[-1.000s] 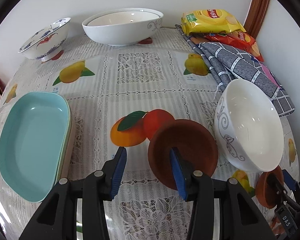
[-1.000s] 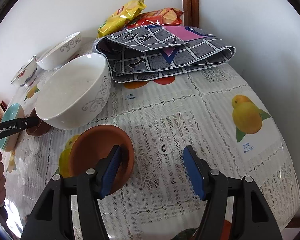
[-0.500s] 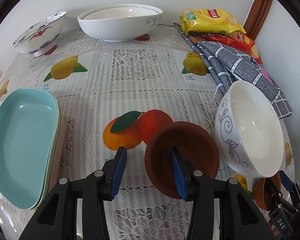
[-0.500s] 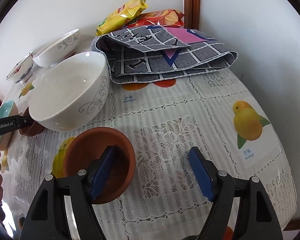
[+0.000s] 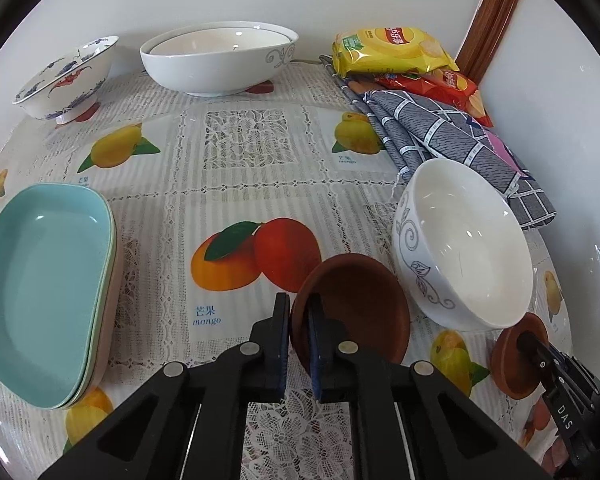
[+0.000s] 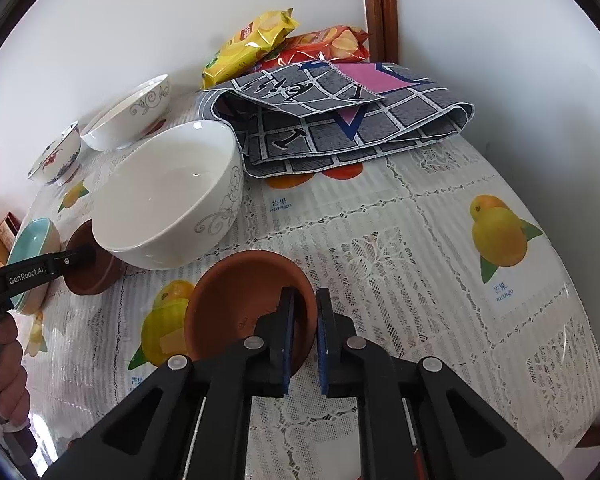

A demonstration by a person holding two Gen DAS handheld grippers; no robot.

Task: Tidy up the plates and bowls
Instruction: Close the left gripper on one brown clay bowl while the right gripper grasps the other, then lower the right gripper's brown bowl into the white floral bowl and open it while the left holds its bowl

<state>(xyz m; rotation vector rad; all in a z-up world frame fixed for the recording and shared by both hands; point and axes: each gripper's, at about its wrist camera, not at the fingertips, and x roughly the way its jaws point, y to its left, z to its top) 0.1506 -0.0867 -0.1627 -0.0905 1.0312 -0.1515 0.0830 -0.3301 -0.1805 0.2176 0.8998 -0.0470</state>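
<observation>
White walls meet at a wooden door frame [image 5: 496, 12] behind a table covered with a lace-patterned, fruit-printed tablecloth [image 5: 236, 184]. On it, the left gripper [image 5: 299, 332] is pinched onto the near-left rim of a dark brown saucer [image 5: 360, 308], one finger inside the dish and one outside. Just to the right of that saucer stands a white bowl with a grey scroll pattern [image 5: 464, 252], its side overlapping the saucer's edge from this view; whether they touch cannot be told. The right gripper [image 6: 303, 332] is likewise clamped on the right rim of a second, terracotta-coloured saucer [image 6: 236, 304], which sits on the cloth just in front of the same white bowl [image 6: 168, 200]. From the right wrist view the left gripper's tip [image 6: 76, 260] shows against the dark saucer [image 6: 92, 276], with the person's left hand [image 6: 8, 376] on its handle. At the left side of the table lies a stack of oblong plates with a turquoise one on top [image 5: 44, 284]. Along the far wall sit two nested large white bowls [image 5: 220, 56] and, left of them, a blue-and-red painted bowl [image 5: 68, 76]. In the far right corner, a yellow crisp packet [image 5: 392, 50] and a red one [image 5: 448, 88] rest beside a folded grey checked cloth [image 5: 452, 140], which reaches right up to the white bowl.
</observation>
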